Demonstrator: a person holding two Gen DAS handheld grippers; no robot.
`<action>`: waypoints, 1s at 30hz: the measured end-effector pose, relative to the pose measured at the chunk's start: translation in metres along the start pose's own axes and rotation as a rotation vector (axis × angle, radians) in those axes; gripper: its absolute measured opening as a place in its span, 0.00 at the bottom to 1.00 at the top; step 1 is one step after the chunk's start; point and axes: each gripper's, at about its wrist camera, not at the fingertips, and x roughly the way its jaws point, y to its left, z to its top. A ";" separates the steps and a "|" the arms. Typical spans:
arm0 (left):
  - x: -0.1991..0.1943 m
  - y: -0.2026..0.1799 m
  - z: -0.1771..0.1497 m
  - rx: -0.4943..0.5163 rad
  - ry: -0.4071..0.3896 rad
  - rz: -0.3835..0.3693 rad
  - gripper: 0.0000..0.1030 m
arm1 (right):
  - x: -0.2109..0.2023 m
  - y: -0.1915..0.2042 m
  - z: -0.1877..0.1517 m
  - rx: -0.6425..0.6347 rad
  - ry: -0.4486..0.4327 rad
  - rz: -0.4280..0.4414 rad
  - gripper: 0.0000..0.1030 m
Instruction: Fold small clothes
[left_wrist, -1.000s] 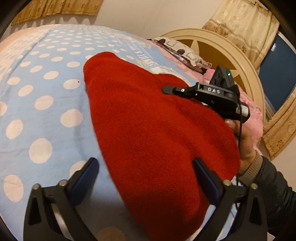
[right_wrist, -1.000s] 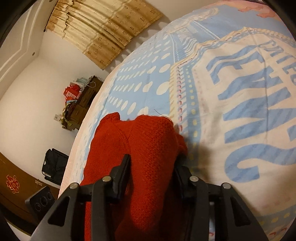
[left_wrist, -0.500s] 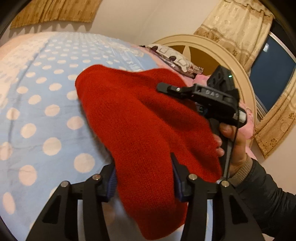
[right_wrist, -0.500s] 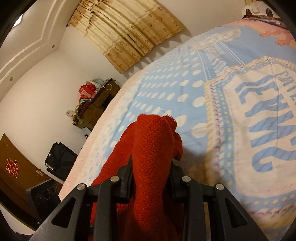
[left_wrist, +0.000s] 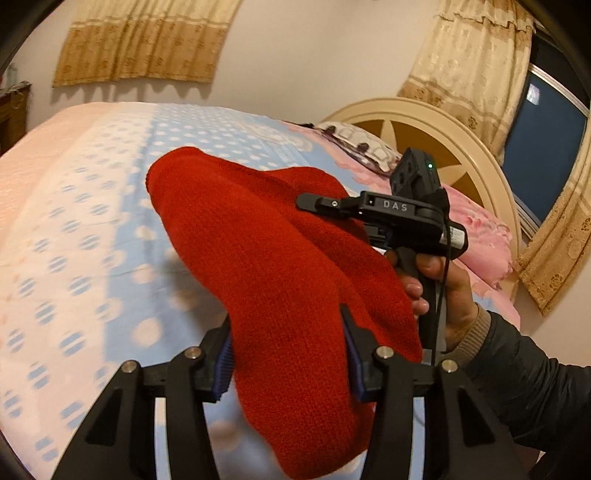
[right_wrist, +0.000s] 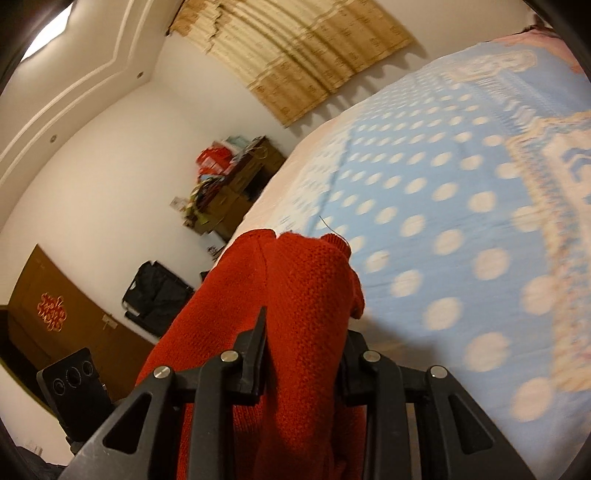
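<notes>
Left gripper (left_wrist: 286, 349): jaws closed on a bunched edge of the red knit garment (left_wrist: 266, 266), cloth pressed between the blue pads (left_wrist: 225, 363). Right gripper (right_wrist: 303, 354): likewise clamped on a thick fold of the same garment (right_wrist: 295, 295), knit filling the gap between the jaws. In the left wrist view the right tool sits at about 2 o'clock, held by a hand (left_wrist: 439, 291), its fingers lying on the cloth.

Garment location: held up between the two grippers, above the blue polka-dot bedspread (left_wrist: 85, 258); its far end points to 11 o'clock in the left view. Whether any part touches the bed cannot be told. The headboard (left_wrist: 424, 122) stands at 1 o'clock.

Step in hand, as judged: carrying one gripped edge over to make a fold.

Next move calls for: both grips kept firm, the raised edge laid level onto the opposite edge, corners matched, then release. Risk: uneven travel would skew the fold.
</notes>
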 end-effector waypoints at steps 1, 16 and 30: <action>-0.006 0.004 -0.003 -0.003 -0.007 0.016 0.49 | 0.010 0.010 -0.002 -0.009 0.011 0.012 0.29; -0.062 0.055 -0.038 -0.141 -0.067 0.155 0.49 | 0.114 0.103 -0.027 -0.067 0.138 0.105 0.29; -0.092 0.081 -0.060 -0.215 -0.117 0.204 0.49 | 0.167 0.156 -0.040 -0.130 0.217 0.126 0.29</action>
